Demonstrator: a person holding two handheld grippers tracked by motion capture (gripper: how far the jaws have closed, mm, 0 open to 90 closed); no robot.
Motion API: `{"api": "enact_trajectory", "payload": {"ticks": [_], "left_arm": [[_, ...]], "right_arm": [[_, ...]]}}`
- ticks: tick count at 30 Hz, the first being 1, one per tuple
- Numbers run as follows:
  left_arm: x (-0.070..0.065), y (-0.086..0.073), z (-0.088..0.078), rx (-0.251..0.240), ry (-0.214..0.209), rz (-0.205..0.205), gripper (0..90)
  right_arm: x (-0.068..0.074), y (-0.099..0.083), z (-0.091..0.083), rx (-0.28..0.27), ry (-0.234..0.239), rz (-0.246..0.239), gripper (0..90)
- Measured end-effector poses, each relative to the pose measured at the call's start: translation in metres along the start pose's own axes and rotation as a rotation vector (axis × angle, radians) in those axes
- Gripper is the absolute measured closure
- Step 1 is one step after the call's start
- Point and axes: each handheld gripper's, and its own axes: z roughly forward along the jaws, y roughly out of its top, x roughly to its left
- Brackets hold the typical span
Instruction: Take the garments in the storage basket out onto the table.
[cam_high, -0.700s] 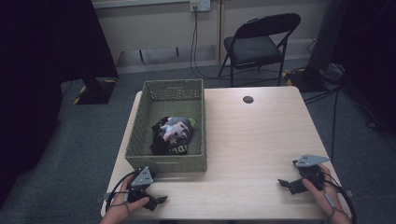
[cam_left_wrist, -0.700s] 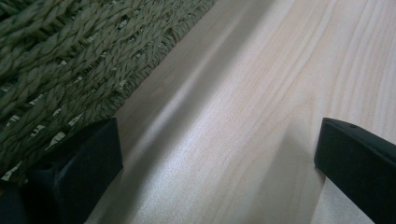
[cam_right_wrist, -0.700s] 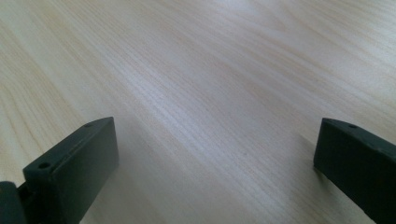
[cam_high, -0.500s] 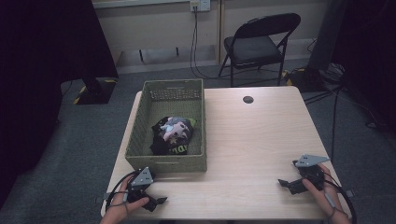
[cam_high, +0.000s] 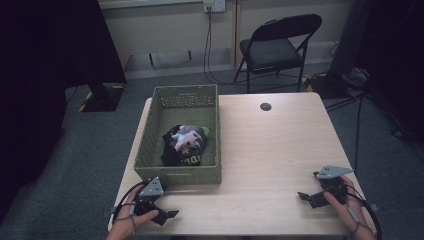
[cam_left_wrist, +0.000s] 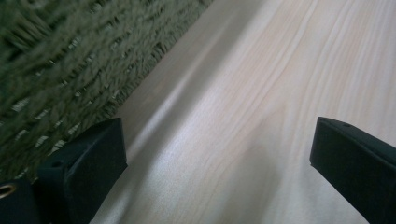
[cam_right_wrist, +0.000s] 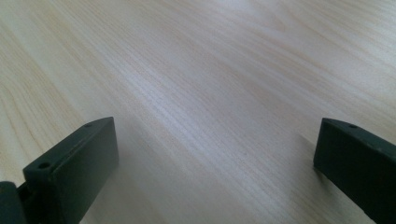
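Left tool (cam_high: 165, 214) gapes beside basket (cam_high: 150, 145) — contents (cam_high: 184, 145) seemingly crumpled clothing.

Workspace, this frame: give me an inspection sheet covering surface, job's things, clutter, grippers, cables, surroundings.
Surface: light wooden table, mostly bare.
Job's things: green woven basket at the table's left, bundled dark printed garment inside.
Clutter: small dark round disc near the far edge.
Grippers: left hand-held gripper open, beside the basket; right hand-held gripper open, over bare wood.
Cables: one trails from each gripper; wall cables hang behind.
Surroundings: black folding chair, grey carpet.
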Motion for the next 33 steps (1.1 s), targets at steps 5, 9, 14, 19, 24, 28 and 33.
{"api": "enact_trajectory", "payload": {"ticks": [5, 9, 14, 19, 24, 28, 33], "left_arm": [[-0.002, 0.004, -0.004, -0.002, -0.017, -0.024, 3.1], [-0.006, 0.01, -0.006, 0.012, -0.037, -0.017, 3.0], [-0.008, 0.015, -0.01, -0.002, -0.039, -0.025, 3.0], [-0.006, 0.019, -0.016, -0.021, -0.036, -0.066, 2.8], [-0.008, 0.022, -0.022, -0.034, -0.025, -0.056, 2.7], [-0.009, 0.023, -0.024, -0.031, -0.026, -0.053, 2.7], [-0.009, 0.025, -0.026, -0.025, -0.026, -0.049, 2.7]], "right_arm": [[0.0, 0.0, 0.0, 0.0, 0.0, 0.0, 0.0], [0.0, 0.0, 0.0, 0.0, 0.0, 0.0, 0.0], [0.0, 0.0, 0.0, 0.0, 0.0, 0.0, 0.0], [0.0, 0.0, 0.0, 0.0, 0.0, 0.0, 0.0], [0.0, 0.0, 0.0, 0.0, 0.0, 0.0, 0.0], [0.0, 0.0, 0.0, 0.0, 0.0, 0.0, 0.0], [0.0, 0.0, 0.0, 0.0, 0.0, 0.0, 0.0]]}}
